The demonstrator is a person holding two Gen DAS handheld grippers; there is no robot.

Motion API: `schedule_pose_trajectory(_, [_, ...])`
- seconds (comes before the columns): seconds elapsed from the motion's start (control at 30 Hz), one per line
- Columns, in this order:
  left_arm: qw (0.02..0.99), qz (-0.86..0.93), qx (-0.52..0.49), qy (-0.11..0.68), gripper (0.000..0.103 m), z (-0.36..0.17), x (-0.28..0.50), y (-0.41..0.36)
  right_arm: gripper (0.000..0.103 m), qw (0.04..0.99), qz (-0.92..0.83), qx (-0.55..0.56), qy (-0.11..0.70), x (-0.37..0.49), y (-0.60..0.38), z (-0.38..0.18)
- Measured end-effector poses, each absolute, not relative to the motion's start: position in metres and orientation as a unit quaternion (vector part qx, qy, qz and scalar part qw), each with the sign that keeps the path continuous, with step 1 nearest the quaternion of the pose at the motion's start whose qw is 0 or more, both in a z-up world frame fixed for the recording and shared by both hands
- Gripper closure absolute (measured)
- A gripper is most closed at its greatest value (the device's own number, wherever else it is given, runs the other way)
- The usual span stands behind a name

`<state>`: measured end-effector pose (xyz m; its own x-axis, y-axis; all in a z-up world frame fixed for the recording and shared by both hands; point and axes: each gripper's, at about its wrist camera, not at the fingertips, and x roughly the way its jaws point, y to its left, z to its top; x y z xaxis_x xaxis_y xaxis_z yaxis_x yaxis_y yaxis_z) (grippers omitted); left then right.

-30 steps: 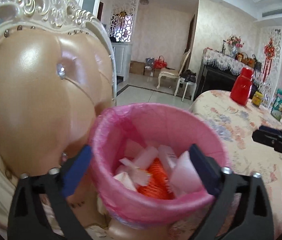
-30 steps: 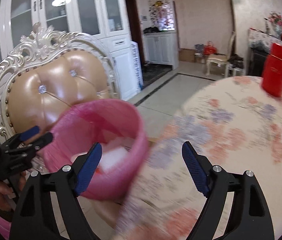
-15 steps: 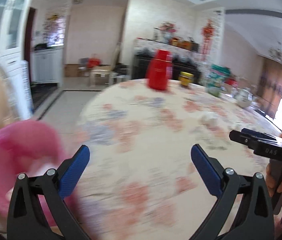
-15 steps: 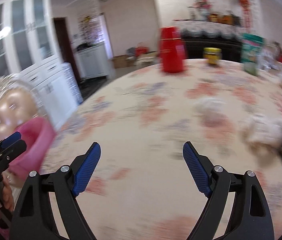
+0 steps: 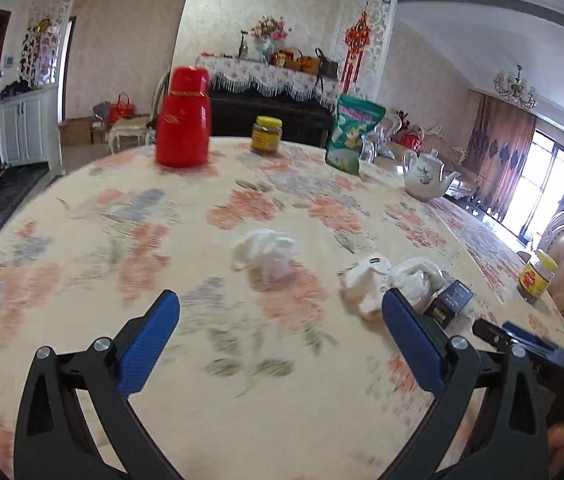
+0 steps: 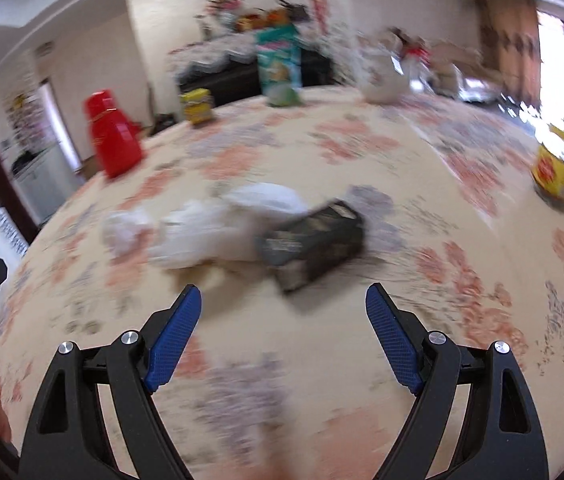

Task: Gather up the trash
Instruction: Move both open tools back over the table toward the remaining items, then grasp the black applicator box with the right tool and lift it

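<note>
Both tongs stand apart with nothing between them: the left tongs (image 5: 280, 316) and right tongs (image 6: 283, 306) hover over the flowered bench (image 5: 82, 248). The trash lies mid-bench: crumpled tissues (image 5: 266, 250), more tissues (image 6: 218, 232) touching a dark box (image 6: 314, 240). Farther back stand a red flask (image 5: 183, 118), a yellow jar (image 5: 267, 135), a snack bag (image 5: 352, 134) and a teapot (image 5: 426, 174), well apart from the trash.
</note>
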<state>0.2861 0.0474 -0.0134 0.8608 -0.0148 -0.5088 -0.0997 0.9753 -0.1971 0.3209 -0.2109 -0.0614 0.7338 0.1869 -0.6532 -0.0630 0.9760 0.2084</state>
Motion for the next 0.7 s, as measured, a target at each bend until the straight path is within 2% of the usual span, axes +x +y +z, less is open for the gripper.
schedule_pose_trajectory(0.17, [0.962,0.044,-0.112,0.246,0.005,-0.029,0.310,0.033,0.023,0.922,0.044,0.126,0.364,0.339,-0.232,-0.067])
schedule_pose_trajectory(0.3, [0.967,0.020,-0.084,0.240,0.005,-0.035,0.304,0.035,0.023,0.926,0.025,0.129,0.355,0.353,-0.225,-0.066])
schedule_pose_trajectory(0.47, [0.960,0.003,-0.097,0.261,0.005,-0.044,0.305,0.043,0.023,0.924,-0.012,0.117,0.363,0.380,-0.206,-0.073])
schedule_pose_trajectory(0.7, [0.964,0.013,-0.087,0.252,0.005,-0.043,0.302,0.045,0.021,0.920,-0.054,0.112,0.371,0.394,-0.198,-0.082])
